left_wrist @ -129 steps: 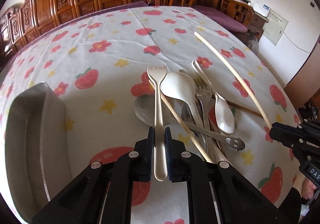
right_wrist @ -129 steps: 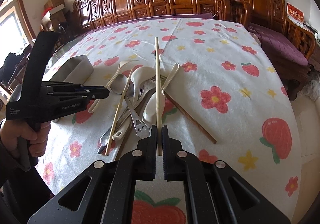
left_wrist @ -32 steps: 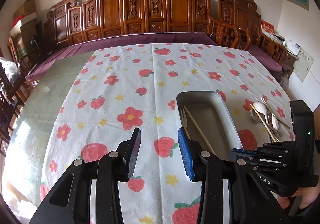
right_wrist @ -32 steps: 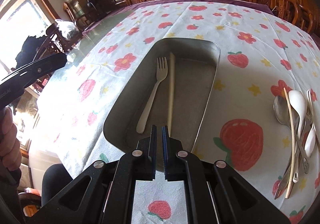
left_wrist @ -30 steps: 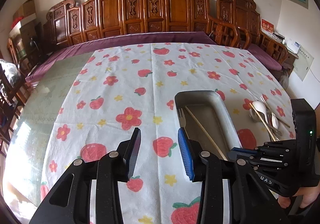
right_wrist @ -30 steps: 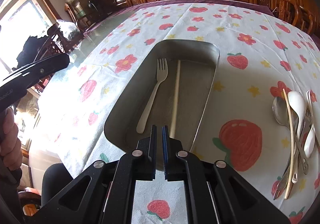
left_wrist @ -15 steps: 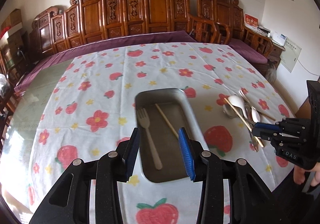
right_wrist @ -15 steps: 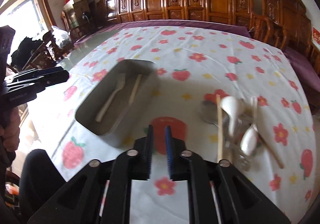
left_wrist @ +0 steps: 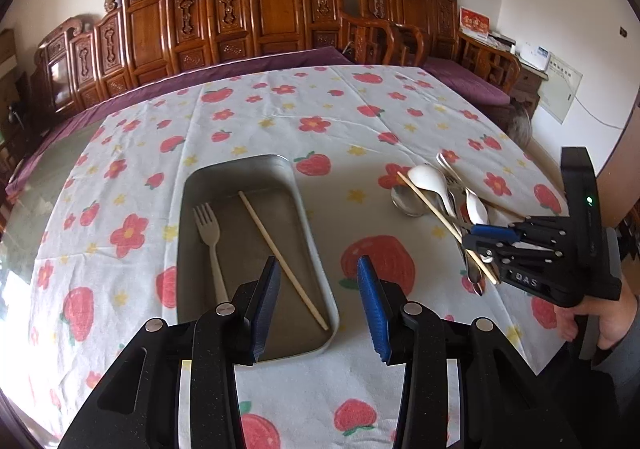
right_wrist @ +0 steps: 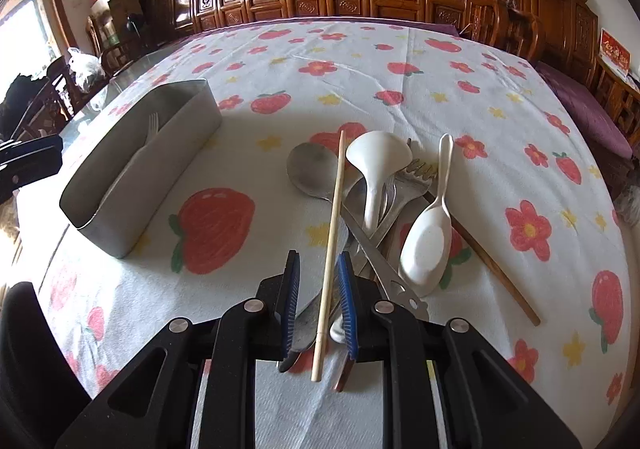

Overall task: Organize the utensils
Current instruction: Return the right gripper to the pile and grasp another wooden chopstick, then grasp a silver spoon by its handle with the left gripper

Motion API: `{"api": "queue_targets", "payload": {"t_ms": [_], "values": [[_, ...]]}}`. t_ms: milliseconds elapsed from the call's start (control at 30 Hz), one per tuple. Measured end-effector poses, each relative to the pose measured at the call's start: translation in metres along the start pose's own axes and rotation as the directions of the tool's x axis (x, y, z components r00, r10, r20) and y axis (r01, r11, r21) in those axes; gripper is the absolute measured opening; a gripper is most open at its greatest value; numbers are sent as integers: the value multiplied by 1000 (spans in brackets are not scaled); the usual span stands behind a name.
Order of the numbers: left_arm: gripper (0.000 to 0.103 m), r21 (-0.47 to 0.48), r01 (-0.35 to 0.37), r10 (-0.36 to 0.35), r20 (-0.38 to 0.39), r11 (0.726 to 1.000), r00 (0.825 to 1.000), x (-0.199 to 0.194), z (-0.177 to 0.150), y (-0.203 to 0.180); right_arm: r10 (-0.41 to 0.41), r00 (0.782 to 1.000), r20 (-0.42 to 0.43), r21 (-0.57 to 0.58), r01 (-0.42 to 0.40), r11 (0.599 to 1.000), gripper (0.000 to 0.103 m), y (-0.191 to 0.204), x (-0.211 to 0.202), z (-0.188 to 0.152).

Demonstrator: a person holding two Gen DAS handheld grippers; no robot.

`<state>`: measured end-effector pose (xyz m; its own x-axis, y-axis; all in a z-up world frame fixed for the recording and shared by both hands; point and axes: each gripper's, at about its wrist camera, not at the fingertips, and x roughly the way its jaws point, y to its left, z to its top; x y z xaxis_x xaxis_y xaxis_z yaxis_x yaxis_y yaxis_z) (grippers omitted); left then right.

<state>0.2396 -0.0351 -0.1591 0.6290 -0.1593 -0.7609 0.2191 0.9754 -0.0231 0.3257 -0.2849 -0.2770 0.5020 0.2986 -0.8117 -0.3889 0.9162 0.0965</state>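
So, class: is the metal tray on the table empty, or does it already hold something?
Not empty. The metal tray holds a pale fork and one light chopstick, lying flat on its floor.

**Hidden and cut-off parts**

In the right wrist view, most of the fork (right_wrist: 152, 127) is hidden by the tray (right_wrist: 160, 169) wall. The metal handles in the pile (right_wrist: 384, 209) are overlapped and cannot be told apart. The left tool (right_wrist: 30, 163) is cut off by the edge.

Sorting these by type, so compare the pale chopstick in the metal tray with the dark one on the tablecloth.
The pale chopstick lies alone inside the metal tray; the dark chopstick lies on the tablecloth, partly under the utensil pile. One is light cream, the other brown. Both lie flat.
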Motion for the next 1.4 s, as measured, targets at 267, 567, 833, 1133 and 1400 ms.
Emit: {"api": "queue_targets", "payload": {"t_ms": [267,567,833,1133,1400], "values": [[38,2,11,-11,-14,1000,1000,6,-6,-14,-26,1000,-15,-34,25,999,17,3,20,9],[38,26,11,-10,-38,1000,999,14,-8,-31,15,1000,-1,11,-15,1000,6,-6,16,10],[38,56,35,-32,-56,998,998,23,-5,-56,30,998,50,36,-32,999,6,-20,-34,11],[38,68,54,-49,-72,996,996,40,3,-83,-22,995,93,93,14,996,6,-63,-88,-13],[38,47,58,-54,-95,997,994,72,19,-107,-39,997,73,142,28,989,6,-89,-83,-27]]}}
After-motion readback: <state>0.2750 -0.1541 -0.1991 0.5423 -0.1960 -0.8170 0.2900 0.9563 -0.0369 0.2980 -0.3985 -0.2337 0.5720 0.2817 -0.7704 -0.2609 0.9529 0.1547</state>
